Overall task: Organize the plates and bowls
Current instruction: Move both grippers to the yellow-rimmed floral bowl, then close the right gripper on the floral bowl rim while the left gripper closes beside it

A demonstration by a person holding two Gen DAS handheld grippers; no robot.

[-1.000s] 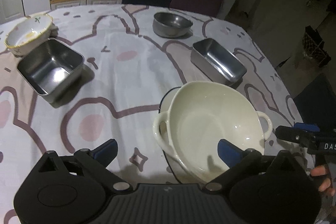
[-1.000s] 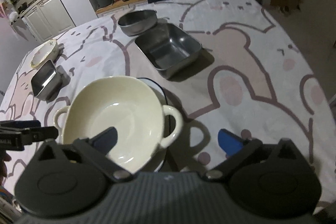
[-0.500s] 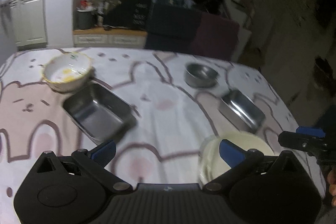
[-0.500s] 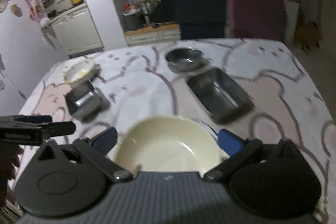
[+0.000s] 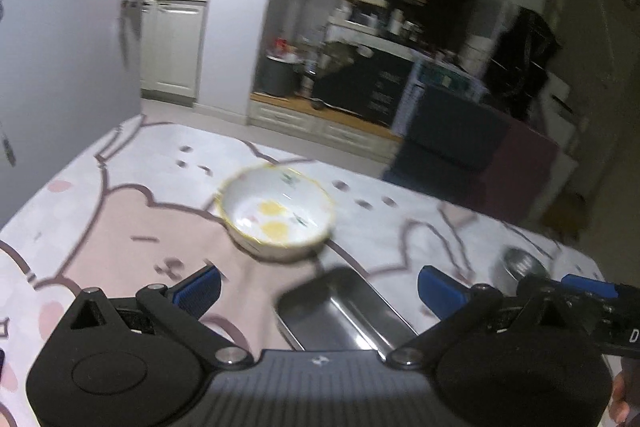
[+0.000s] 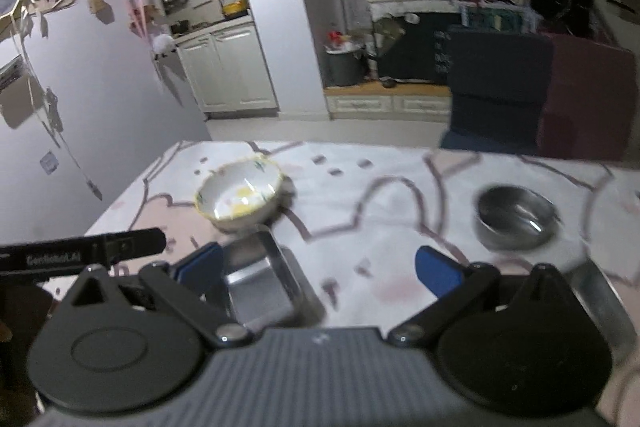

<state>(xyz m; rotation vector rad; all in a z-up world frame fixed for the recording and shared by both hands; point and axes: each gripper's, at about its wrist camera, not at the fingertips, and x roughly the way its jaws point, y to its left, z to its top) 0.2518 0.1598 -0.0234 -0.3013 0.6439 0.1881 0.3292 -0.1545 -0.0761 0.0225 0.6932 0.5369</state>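
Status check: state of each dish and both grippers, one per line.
White ceramic bowl with yellow rim: upright on the table, no food, yellow print inside.
Rectangular steel tray: upright, nothing in it.
Round steel bowl: upright, nothing in it.
Left gripper: open, holding nothing.
Right gripper: open, holding nothing.

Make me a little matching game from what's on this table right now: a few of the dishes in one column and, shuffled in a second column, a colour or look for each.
Things:
1. round ceramic bowl
2. rectangular tray
3. small round bowl
4. tablecloth

Looks:
A. shiny metal, round
B. white inside, yellow rim, yellow marks on the bottom
C. pink and white with dark cartoon outlines
D. shiny metal, straight sides

Pairs: 1-B, 2-D, 3-A, 4-C
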